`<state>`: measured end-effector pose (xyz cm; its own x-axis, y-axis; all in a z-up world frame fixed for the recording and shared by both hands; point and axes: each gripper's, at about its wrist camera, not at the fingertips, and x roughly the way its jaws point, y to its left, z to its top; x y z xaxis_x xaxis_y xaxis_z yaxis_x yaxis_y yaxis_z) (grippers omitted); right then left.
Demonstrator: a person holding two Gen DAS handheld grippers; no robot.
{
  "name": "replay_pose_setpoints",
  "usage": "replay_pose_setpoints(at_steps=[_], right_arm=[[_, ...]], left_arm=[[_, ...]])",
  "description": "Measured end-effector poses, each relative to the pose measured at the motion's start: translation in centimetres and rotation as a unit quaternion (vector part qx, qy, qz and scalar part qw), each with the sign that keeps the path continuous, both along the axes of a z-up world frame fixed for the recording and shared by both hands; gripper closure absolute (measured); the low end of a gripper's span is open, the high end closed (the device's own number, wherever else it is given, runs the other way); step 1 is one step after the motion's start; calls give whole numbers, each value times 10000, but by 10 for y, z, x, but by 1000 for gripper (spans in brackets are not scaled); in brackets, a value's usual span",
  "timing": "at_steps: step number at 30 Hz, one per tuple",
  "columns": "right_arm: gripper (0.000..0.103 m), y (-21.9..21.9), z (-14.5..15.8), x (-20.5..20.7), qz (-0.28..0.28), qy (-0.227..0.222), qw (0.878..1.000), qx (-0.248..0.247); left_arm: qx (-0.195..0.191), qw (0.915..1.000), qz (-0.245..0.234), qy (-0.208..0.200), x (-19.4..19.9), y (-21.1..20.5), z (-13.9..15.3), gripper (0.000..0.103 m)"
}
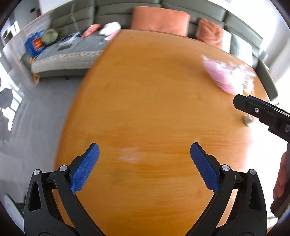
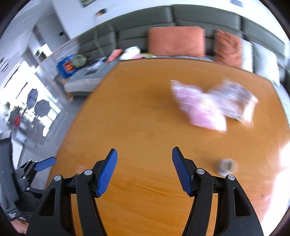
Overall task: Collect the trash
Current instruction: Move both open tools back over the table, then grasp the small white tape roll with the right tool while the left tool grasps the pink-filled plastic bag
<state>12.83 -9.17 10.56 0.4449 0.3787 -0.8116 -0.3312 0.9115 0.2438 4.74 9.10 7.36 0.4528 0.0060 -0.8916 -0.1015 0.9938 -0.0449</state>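
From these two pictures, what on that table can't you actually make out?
- Pink wrapper: motion blur in both views; print unreadable.
- Clear packet beside it: blurred; contents unclear, and whether the two overlap.
- Small cup: blurred in the right view; in the left view the right gripper partly covers it. Empty or not, cannot tell.
- Table: its right side is glare-washed in the right view.
- Left gripper: open, holding nothing.

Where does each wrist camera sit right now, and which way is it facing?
Left wrist: behind the open left gripper, facing across the wooden table toward the sofa; the right gripper and a hand intrude at right.
Right wrist: behind the open right gripper, facing the same way; the left gripper shows low left.
Shared: table, sofa, pink wrapper, small cup.
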Motion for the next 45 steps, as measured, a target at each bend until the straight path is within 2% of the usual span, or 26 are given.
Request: replay_pose_setpoints(at_steps=[8, 11, 16, 18, 20, 21, 24, 30, 36, 40, 45], right_arm=[[39, -84, -24, 14, -659, 145, 9977, -95], [39, -101, -39, 22, -719, 261, 9969, -157], [43, -102, -58, 31, -572, 340, 9972, -349], [51, -99, -63, 33, -492, 363, 9973, -405], [71, -97, -70, 37, -415, 425, 9973, -438], [77, -97, -73, 38, -392, 469, 9971, -448], [77, -103, -73, 38, -386, 458, 9979, -260], [77, -139, -65, 42, -797, 382, 9960, 164], [77, -171, -60, 48, -1122, 364, 9926, 292], [77, -187, -64, 46, -1305, 414, 9899, 372], [77, -184, -65, 48, -1407, 463, 9883, 364]], left_arm=[[79, 9980, -605, 141, 20, -79, -7, 6], [192, 9968, -755, 176, 30, -100, -7, 6], [322, 9957, -837, 252, 37, -121, -11, 6], [346, 9954, -832, 312, 40, -122, -14, 6], [387, 9953, -801, 376, 44, -124, -16, 6], [393, 9954, -770, 411, 47, -124, -18, 6], [347, 9957, -717, 462, 55, -126, -19, 6], [350, 9946, -830, 512, 87, -144, -23, 6], [-74, 9947, -952, 392, 133, -165, -26, 6], [-201, 9937, -1001, 470, 168, -179, -33, 6], [-311, 9923, -1074, 540, 200, -192, -44, 6]])
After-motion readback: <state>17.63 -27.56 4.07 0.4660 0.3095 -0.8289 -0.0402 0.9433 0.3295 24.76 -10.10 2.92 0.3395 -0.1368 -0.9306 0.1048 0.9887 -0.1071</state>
